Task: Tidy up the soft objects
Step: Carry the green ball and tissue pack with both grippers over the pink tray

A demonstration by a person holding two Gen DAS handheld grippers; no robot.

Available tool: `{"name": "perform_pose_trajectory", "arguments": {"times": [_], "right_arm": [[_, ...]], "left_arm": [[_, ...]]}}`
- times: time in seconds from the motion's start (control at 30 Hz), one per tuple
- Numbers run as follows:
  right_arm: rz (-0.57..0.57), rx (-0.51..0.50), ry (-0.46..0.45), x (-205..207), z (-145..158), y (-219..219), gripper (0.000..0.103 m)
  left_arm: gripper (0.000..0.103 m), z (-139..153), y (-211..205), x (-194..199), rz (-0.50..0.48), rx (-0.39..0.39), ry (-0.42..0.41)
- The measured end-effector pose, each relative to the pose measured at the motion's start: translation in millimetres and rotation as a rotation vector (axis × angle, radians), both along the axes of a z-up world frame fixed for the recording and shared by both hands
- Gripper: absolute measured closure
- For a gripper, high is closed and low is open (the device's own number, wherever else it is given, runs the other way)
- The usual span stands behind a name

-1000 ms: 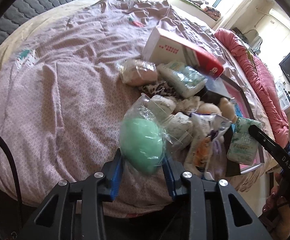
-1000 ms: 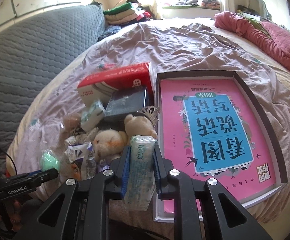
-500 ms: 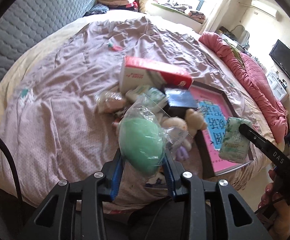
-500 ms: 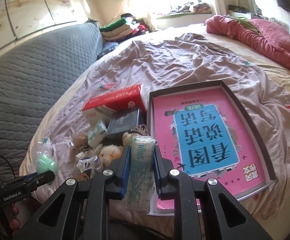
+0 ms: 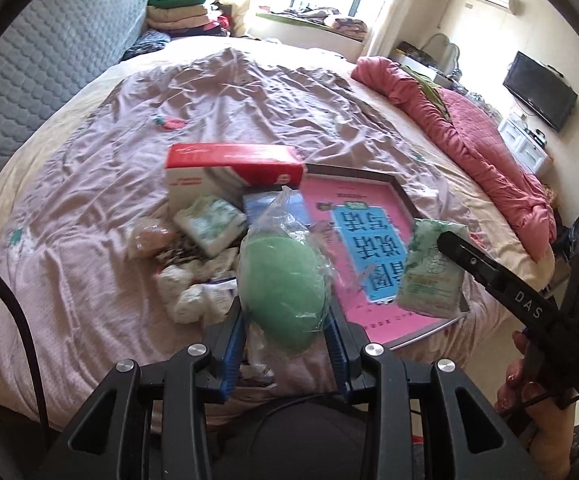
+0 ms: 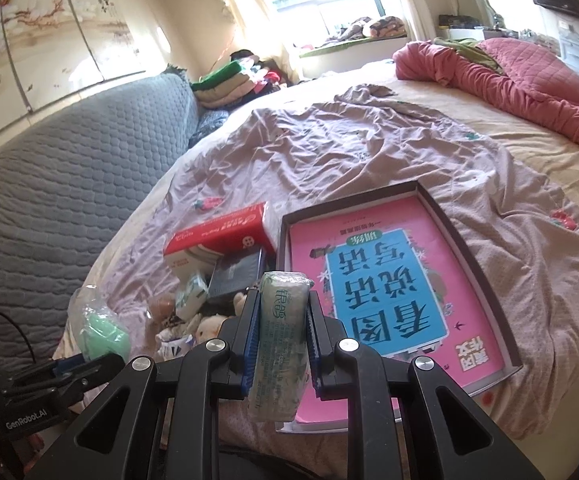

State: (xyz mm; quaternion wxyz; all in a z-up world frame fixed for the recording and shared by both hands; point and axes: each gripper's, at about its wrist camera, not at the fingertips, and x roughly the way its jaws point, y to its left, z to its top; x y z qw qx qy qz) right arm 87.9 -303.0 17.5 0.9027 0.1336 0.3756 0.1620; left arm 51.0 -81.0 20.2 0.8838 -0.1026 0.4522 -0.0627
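Left gripper [image 5: 285,320] clamped on bagged green sponge [image 5: 283,286], lifted over bed's [image 5: 89,240] near edge. Right gripper [image 6: 280,320] pinching tissue pack [image 6: 279,340] above shallow box [image 6: 461,244]. Beyond: second tissue pack [image 5: 211,224], red carton [image 5: 233,162].

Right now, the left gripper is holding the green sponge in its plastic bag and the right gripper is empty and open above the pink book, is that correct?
Not quite. The right gripper is not empty: as the right wrist view shows, it is shut on a tissue pack. The rest holds: the left gripper grips the bagged green sponge, and the pink book lies in its tray below.
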Motion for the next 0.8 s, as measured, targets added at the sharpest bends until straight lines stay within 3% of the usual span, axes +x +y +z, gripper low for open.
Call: {"name": "perform_pose_trajectory", "arguments": {"times": [0.43, 0.8], "right_arm": [[-0.088, 0.050, -0.006, 2, 2, -43, 0.081], [-0.173, 0.092, 0.030, 10, -17, -83, 0.081]], "left_arm": [[0.065, 3, -55, 30, -0.084, 0.021, 0.005], [0.065, -30, -98, 58, -0.156, 0.060, 0.080]]}}
